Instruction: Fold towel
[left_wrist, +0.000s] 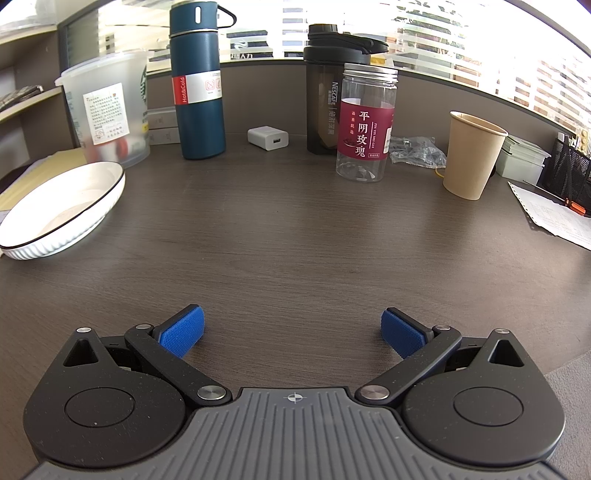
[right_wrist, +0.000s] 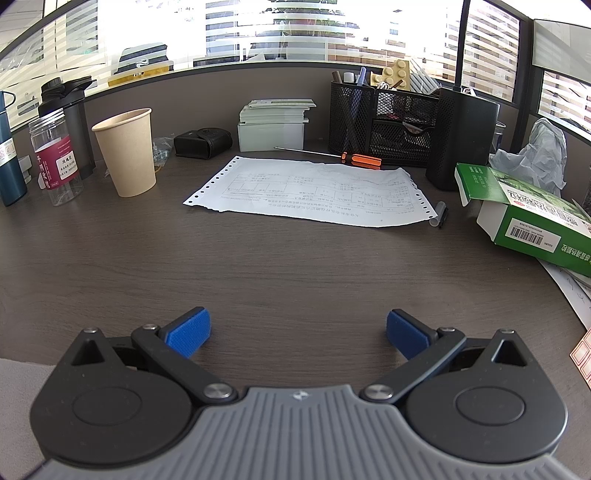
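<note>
Both the left gripper (left_wrist: 291, 332) and right gripper (right_wrist: 298, 334) hover with jaws spread and empty at lower frame over the bare desk (left_wrist: 295, 240); only grey cloth slivers, possibly the towel (right_wrist: 18, 373), edge the bottom corners, so folding looks unstarted.

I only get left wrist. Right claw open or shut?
Observer: Open. The right claw has its blue pads wide apart over the desk and holds nothing.
Operator: What's at the far right of that desk?
Observer: A green box with its end flap open, lying tilted on some papers.
Operator: Anything in the middle, near the back wall?
Observer: A black pouch, just left of a white box with booklets stacked on top.
Operator: Towel anywhere?
Observer: The right wrist view shows no towel I can identify in front of that claw.
</note>
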